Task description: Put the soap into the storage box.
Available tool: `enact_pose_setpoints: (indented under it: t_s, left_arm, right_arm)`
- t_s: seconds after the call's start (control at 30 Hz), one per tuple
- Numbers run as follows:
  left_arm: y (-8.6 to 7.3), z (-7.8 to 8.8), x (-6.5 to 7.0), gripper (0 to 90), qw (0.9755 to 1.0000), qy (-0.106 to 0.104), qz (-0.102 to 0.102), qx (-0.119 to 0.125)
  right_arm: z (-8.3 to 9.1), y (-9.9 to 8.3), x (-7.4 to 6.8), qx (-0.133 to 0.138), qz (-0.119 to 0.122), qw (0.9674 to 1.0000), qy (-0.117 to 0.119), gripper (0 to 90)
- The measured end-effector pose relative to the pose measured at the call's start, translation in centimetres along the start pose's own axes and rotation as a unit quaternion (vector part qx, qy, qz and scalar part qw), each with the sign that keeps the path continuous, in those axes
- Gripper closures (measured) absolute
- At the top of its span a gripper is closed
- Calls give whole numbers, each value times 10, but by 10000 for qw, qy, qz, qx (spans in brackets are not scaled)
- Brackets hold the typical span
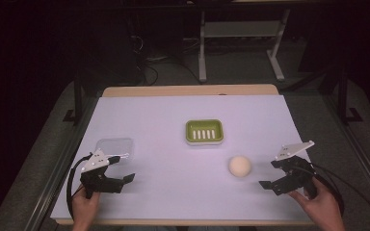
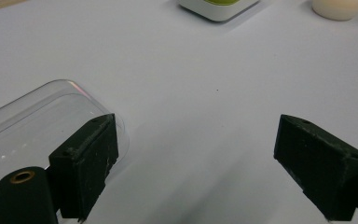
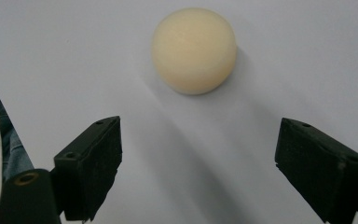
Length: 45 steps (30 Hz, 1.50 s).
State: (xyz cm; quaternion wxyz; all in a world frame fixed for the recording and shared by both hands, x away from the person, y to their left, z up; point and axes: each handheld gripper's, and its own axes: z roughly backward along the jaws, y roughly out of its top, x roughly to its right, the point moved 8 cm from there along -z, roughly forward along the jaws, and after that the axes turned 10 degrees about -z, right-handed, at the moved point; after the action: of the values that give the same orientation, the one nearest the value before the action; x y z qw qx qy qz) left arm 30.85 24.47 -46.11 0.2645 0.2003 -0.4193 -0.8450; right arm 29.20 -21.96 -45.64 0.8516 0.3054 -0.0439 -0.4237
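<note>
We take the green soap dish (image 1: 204, 131) at the middle of the white table (image 1: 154, 115) as our landmark. The round cream soap (image 1: 240, 166) lies on the table just on our side of the dish and a little to its right, not touching it. The clear lid (image 1: 115, 147) lies flat on the table well to the dish's left.

Our right gripper (image 1: 275, 172) sits to the right of the soap, jaws wide apart and holding nothing; in the right gripper view the soap (image 3: 194, 49) lies ahead of the gap, near but untouched. Our left gripper (image 1: 127, 167) has its jaws spread apart too, one jaw at the lid's (image 2: 37, 126) near edge.

We judge the work barely begun: the dish is empty and uncovered, so picking up the soap, setting it in the dish and probably fitting the lid all remain.
</note>
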Motion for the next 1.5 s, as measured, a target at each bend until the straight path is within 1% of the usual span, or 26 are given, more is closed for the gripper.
enact_pose_setpoints:
  t_s: [0.13,0.27,0.37,0.47,0.57,0.67,0.83,0.93,1.03,1.07,1.3,1.4,1.5]
  left_arm:
    - [0,2,0,129,10000,9,8,-5]
    - [0,1,1,129,10000,7,30,14]
    - [0,1,1,129,10000,0,22,7]
    - [0,1,1,128,10000,12,3,4]
    - [0,1,0,129,10000,5,24,11]
    - [0,2,0,129,10000,16,-5,1]
    - [0,1,0,129,10000,-2,25,10]
    - [0,1,0,129,10000,0,9,11]
    - [0,1,0,129,10000,-9,14,16]
    - [0,1,0,129,10000,-8,13,15]
    - [0,0,0,129,10000,-7,25,10]
    - [0,0,-1,128,10000,-6,43,21]
    - [1,-1,-2,129,10000,-9,77,29]
  right_arm:
    - [0,8,-1,-5,33,10000,86,140]
    - [-2,15,-1,-21,63,9999,109,138]
    - [-4,21,-3,-87,137,9998,119,139]
    - [-7,27,-6,-118,193,9996,157,139]
    - [-11,33,-10,-181,235,9993,207,141]
    - [-15,39,-12,-212,323,9990,230,141]
    - [-25,47,-16,-349,379,9983,273,141]
    - [-31,49,-14,-487,353,9979,248,141]
    - [-37,51,-12,-581,345,9976,168,141]
    - [-38,51,-12,-623,335,9973,180,141]
    - [-47,56,-10,-772,366,9963,103,142]
    - [-51,58,-10,-810,384,9959,103,142]
    - [-55,60,-11,-911,363,9951,123,145]
